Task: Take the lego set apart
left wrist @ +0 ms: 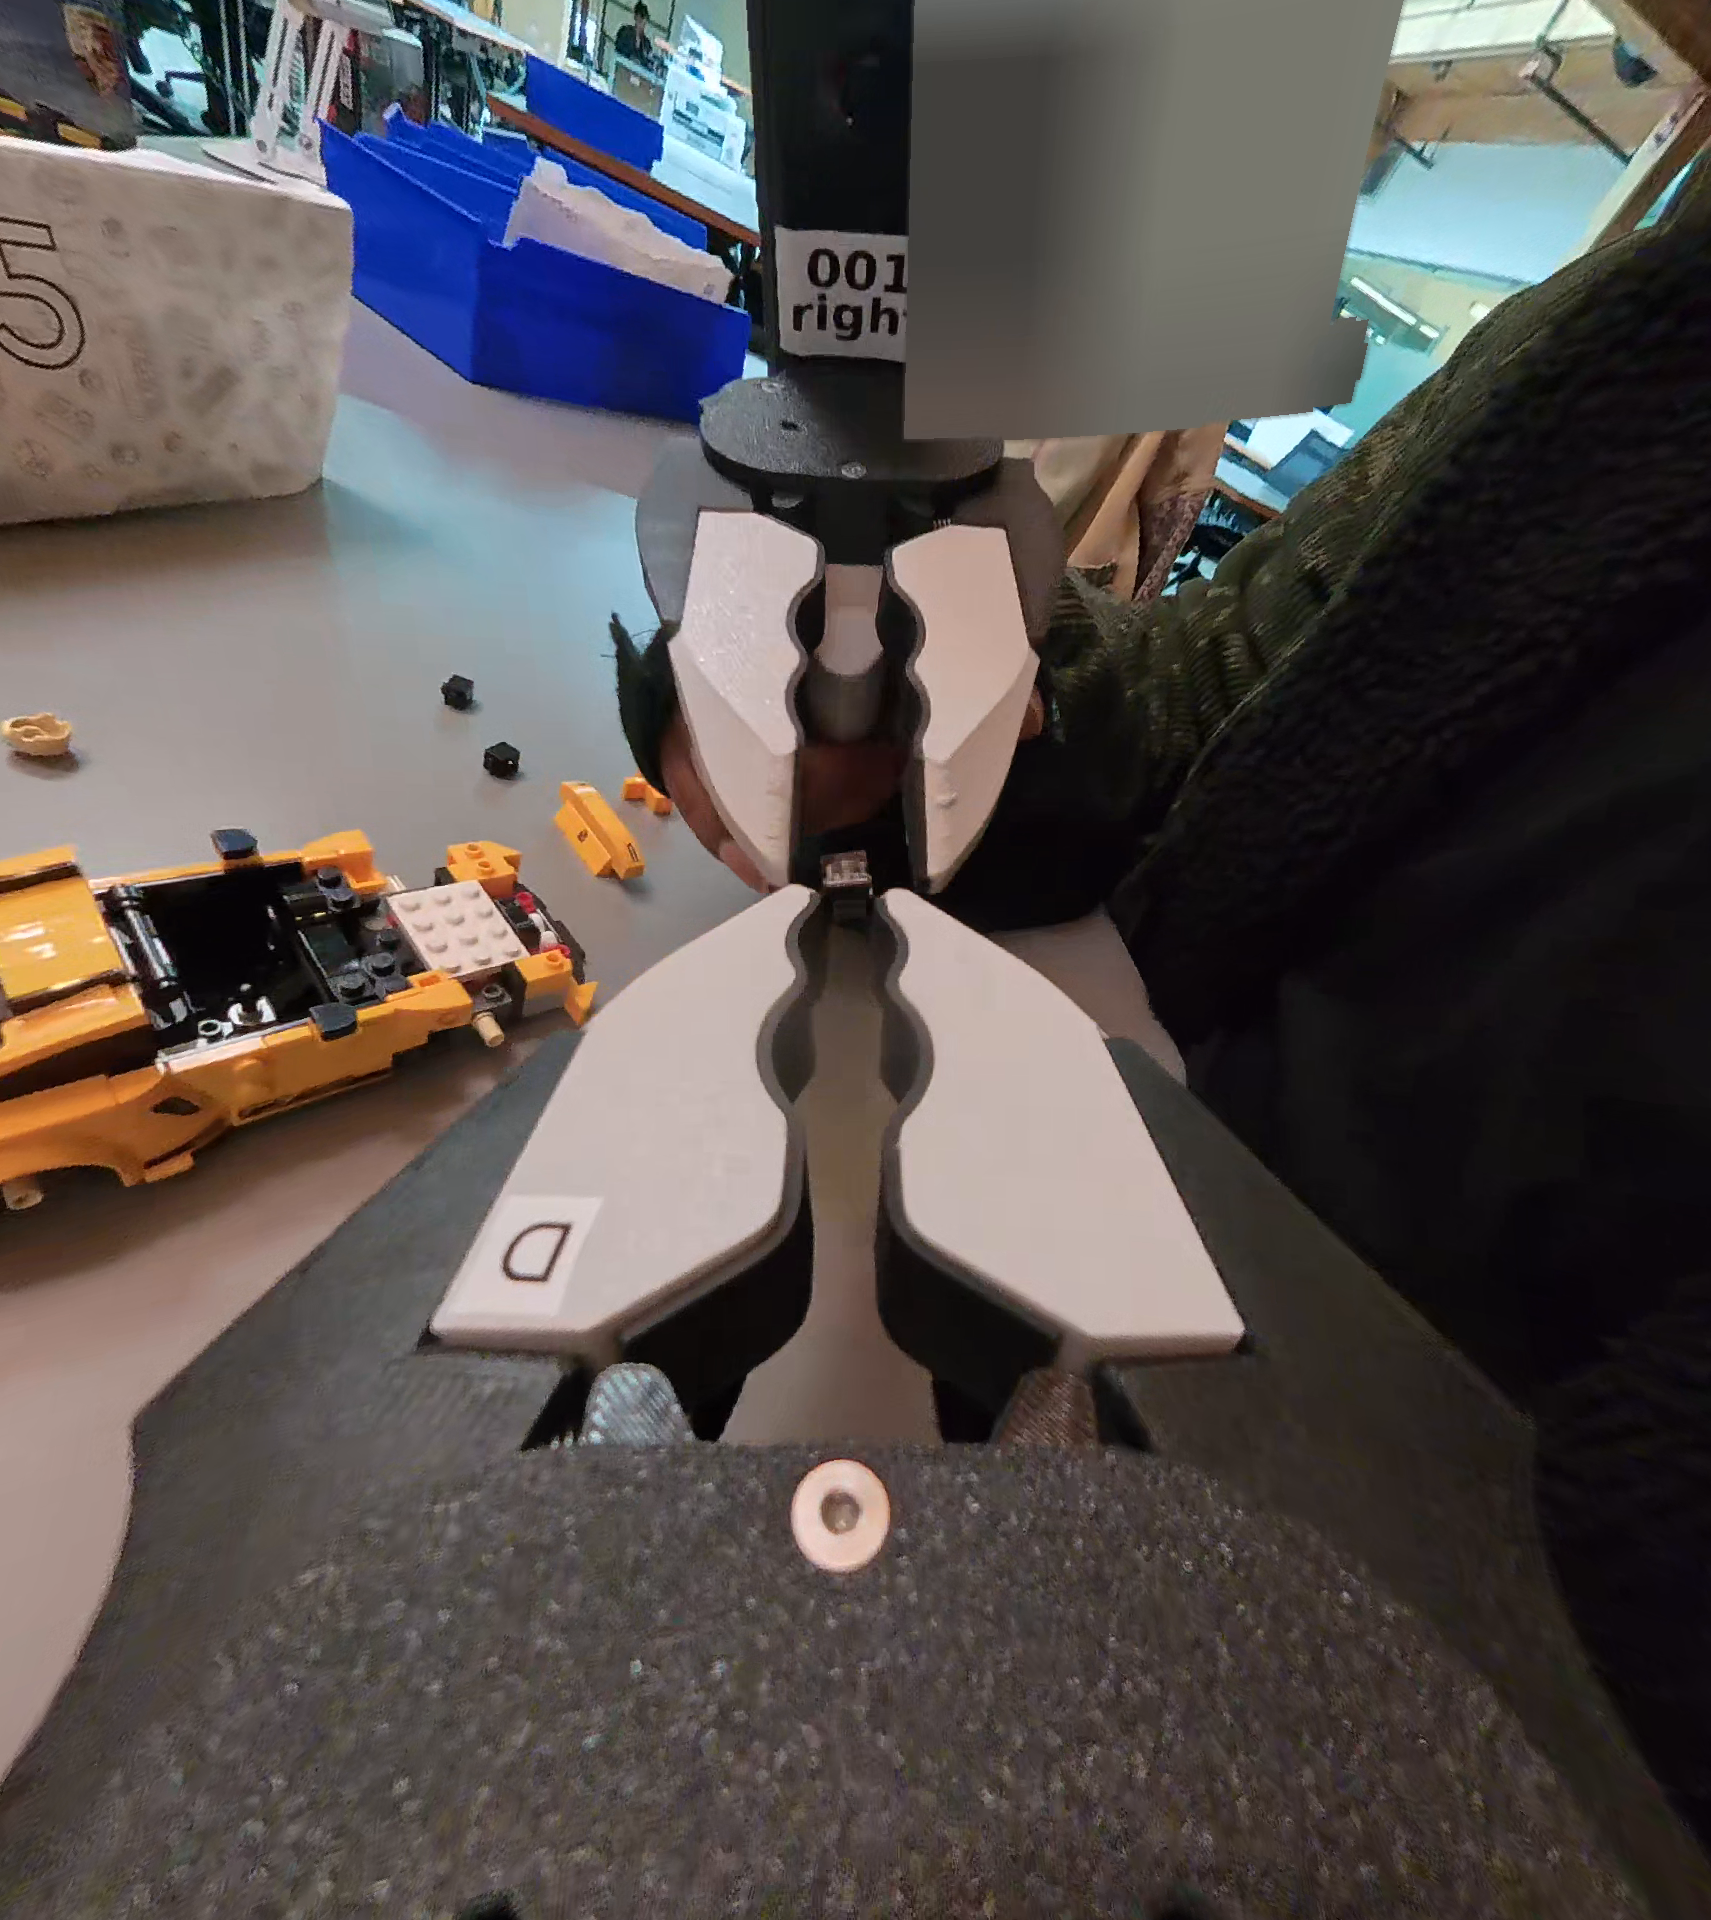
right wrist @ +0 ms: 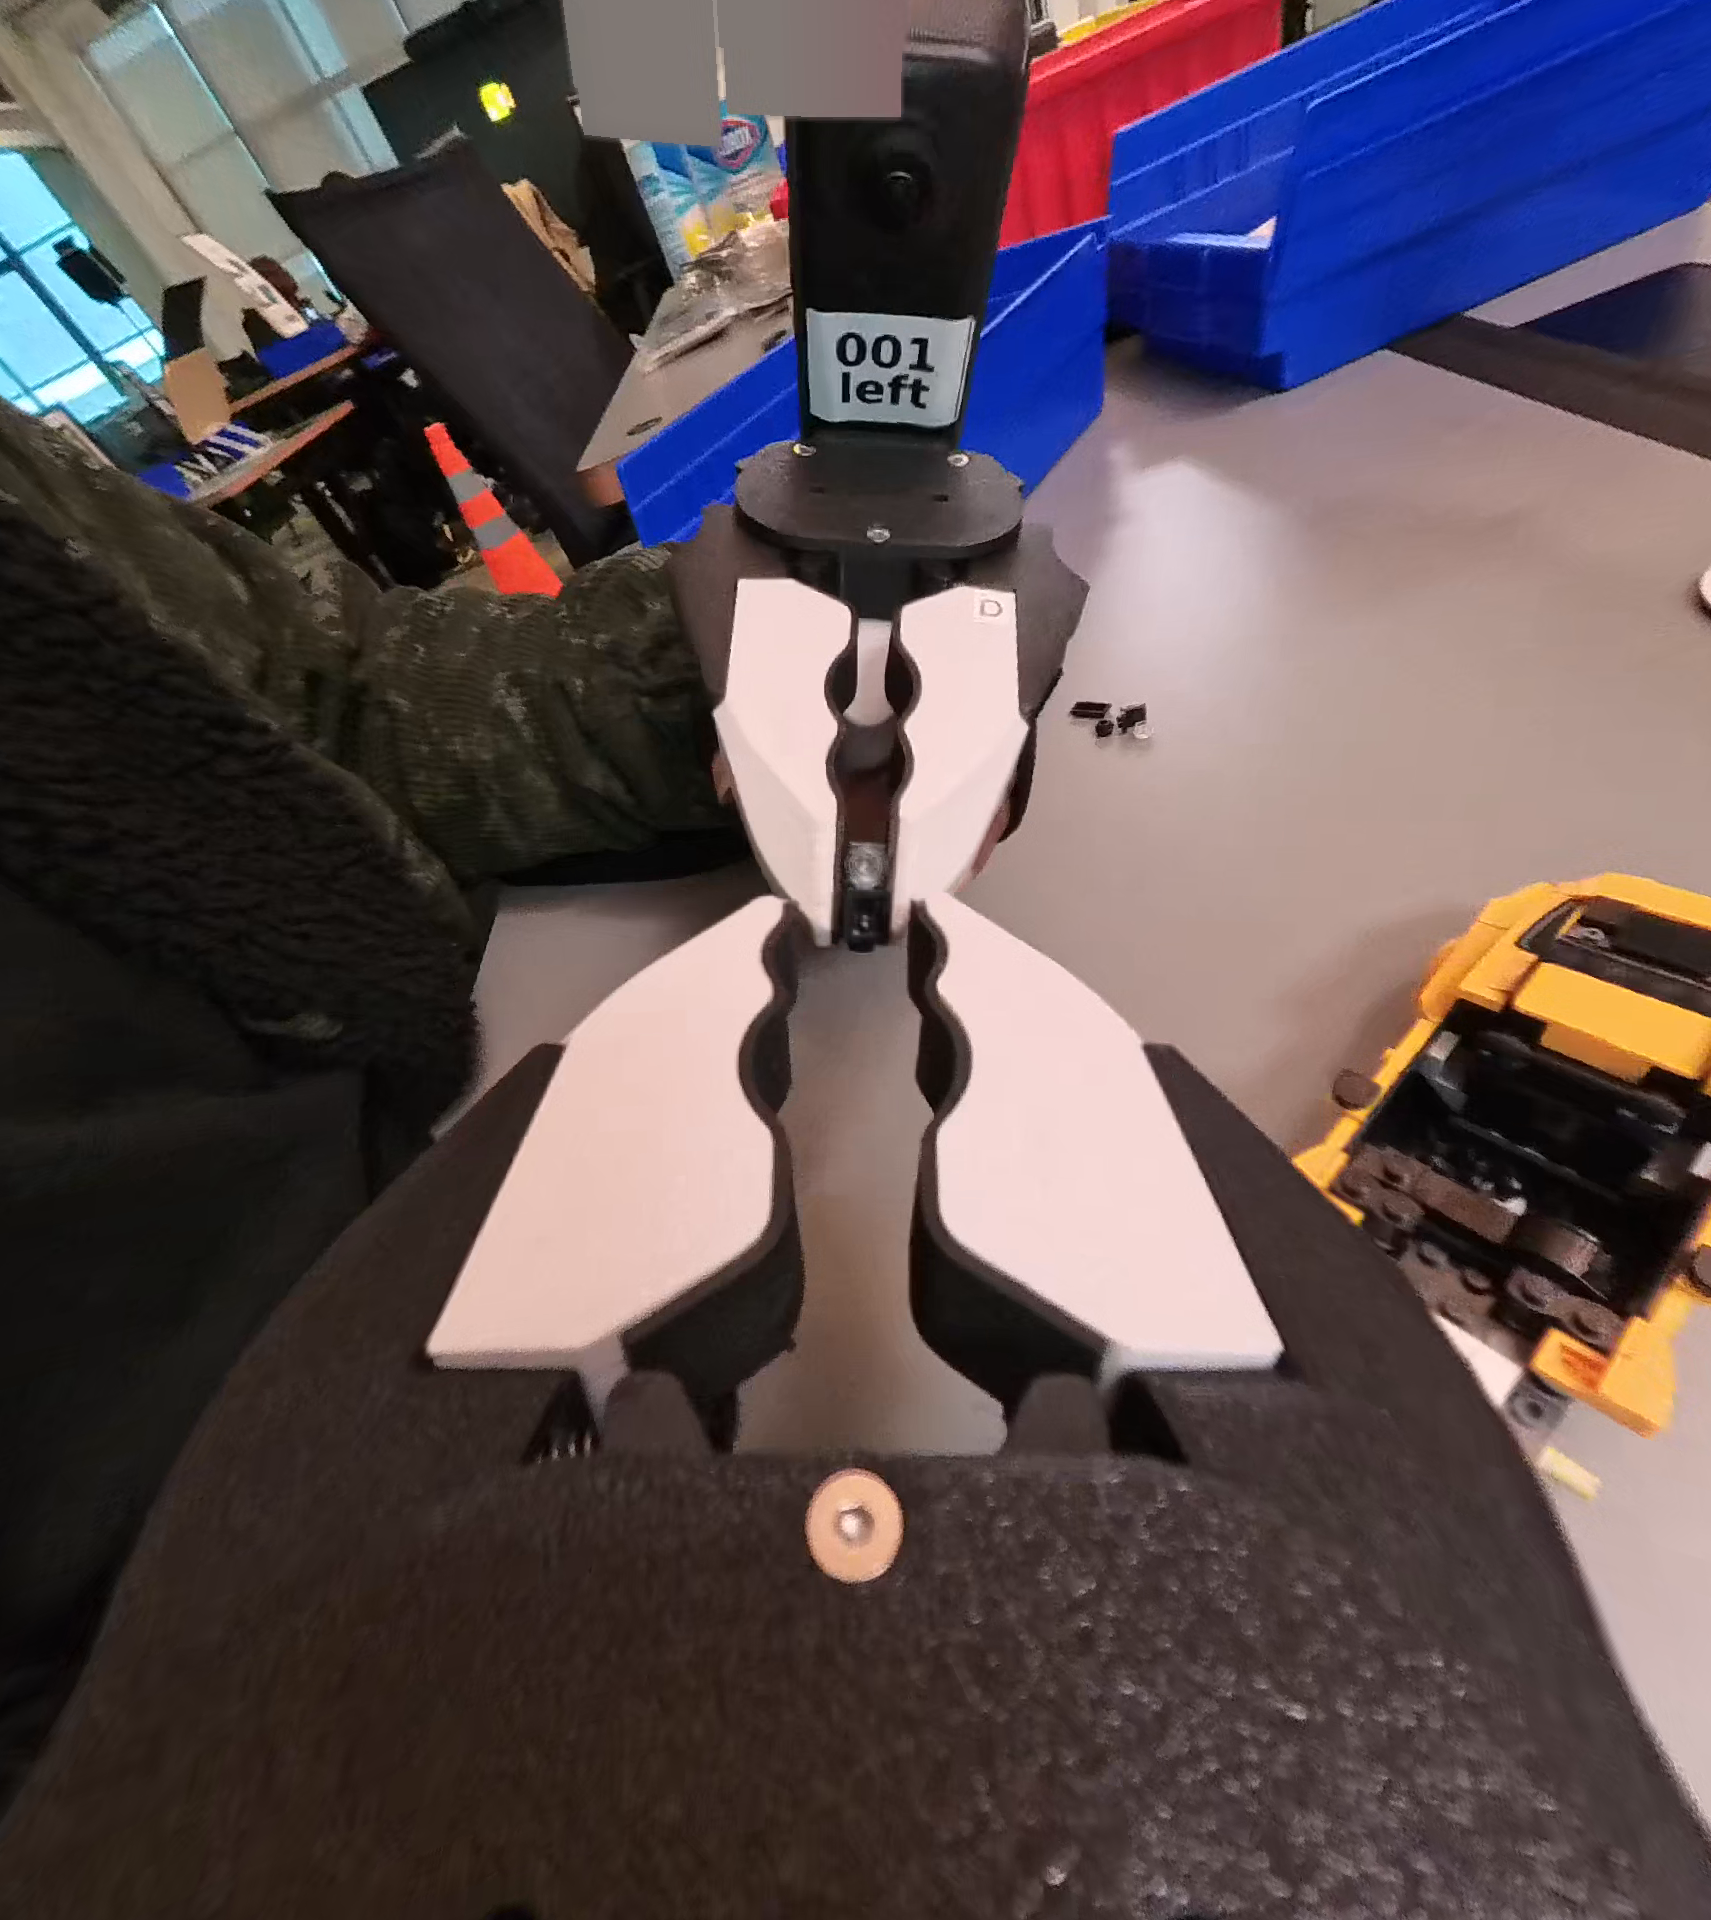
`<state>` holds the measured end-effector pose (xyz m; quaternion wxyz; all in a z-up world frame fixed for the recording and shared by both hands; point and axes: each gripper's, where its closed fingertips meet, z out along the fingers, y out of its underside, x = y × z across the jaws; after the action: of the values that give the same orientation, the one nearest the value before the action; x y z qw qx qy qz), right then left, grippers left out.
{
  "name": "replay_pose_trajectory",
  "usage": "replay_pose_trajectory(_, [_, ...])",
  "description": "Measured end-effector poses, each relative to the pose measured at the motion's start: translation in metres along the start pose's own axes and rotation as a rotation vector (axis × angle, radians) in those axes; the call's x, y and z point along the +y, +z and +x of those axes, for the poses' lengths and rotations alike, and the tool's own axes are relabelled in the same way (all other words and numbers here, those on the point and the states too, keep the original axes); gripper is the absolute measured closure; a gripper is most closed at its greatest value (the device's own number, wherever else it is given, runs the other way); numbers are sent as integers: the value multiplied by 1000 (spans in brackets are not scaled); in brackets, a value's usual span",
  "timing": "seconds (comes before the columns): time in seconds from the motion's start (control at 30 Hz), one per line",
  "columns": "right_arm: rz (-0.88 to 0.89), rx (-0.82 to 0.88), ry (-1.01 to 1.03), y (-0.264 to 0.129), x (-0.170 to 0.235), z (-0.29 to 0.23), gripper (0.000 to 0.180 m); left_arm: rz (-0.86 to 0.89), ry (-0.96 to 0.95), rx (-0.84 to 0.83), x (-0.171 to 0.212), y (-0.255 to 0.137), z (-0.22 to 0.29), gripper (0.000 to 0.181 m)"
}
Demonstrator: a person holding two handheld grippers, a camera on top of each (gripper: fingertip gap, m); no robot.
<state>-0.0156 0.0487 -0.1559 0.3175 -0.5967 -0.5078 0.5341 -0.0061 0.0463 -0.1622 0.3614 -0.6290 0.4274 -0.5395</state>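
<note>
A small black lego piece with a clear top (left wrist: 846,881) sits where the two grippers meet tip to tip above the grey table (left wrist: 311,644). My left gripper (left wrist: 848,900) is shut on it; it also shows in the right wrist view (right wrist: 861,920), pinching the piece (right wrist: 863,894). My right gripper (right wrist: 851,914) stands narrowly open, its fingertips on either side of the piece and apart from it; it faces me in the left wrist view (left wrist: 849,878). The yellow lego car (left wrist: 207,1018) lies to the left with its roof off, and it shows at the right in the right wrist view (right wrist: 1578,1122).
Loose parts lie behind the car: a yellow piece (left wrist: 602,831), two black bits (left wrist: 501,758), a tan bit (left wrist: 37,732), more black bits (right wrist: 1111,717). A white box (left wrist: 103,332) and blue bins (left wrist: 539,281) (right wrist: 1402,208) stand at the back. A person's dark sleeve (left wrist: 1453,727) fills one side. My two grippers' fingertips are within a few centimetres of each other.
</note>
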Motion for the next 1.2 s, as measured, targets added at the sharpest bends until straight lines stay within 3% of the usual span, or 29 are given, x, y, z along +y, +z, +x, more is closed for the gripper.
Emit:
replay_pose_trajectory(0.1, [-3, 4, -2, 0, 1, -1, 172, -22, 14, -13, 1, 1, 1, 174])
replay_pose_trajectory(0.6, [6, -76, 18, 9, 0, -10, 172, -91, 46, -98, 6, -8, 10, 174])
replay_pose_trajectory(0.77, [56, -94, 51, 16, -10, -9, 173, -53, -26, -98, 0, -19, 11, 174])
replay_pose_trajectory(0.97, [168, -55, 82, -5, -26, 5, 172, -4, -83, -110, 4, -47, 9, 173])
replay_pose_trajectory(1.2, [190, -170, 147, 14, -28, -5, 173, 34, -120, -109, 1, -53, 6, 174])
